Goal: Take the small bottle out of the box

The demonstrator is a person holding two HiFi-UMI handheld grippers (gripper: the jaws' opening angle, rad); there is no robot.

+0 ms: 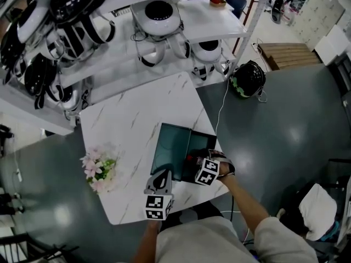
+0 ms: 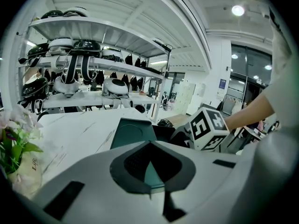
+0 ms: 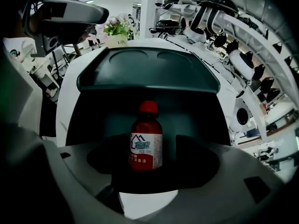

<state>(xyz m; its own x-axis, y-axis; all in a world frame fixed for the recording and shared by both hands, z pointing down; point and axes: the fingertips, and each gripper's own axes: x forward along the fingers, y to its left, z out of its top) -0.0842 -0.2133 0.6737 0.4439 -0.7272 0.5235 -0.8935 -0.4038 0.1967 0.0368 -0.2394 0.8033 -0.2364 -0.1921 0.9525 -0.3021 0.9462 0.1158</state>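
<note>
A small brown bottle (image 3: 145, 139) with a red cap and a white label stands upright in the base of a dark green box (image 3: 93, 125). My right gripper (image 3: 150, 157) points steeply down over it, jaws wide open. The bottle stands between the pads with a gap on each side. In the head view the right gripper (image 1: 197, 161) hangs over the box base (image 1: 201, 140). The box lid (image 1: 170, 144) lies open to the left. My left gripper (image 1: 163, 175) is at the lid's near edge. A strip of green lid shows between its closed pads (image 2: 135, 164).
The box sits near the right front corner of a white marble table (image 1: 131, 119). A pot of pink flowers (image 1: 98, 169) stands at the table's left front. White shelves with helmets and headsets (image 1: 109, 37) stand behind the table. A black helmet (image 1: 248, 78) lies on the floor.
</note>
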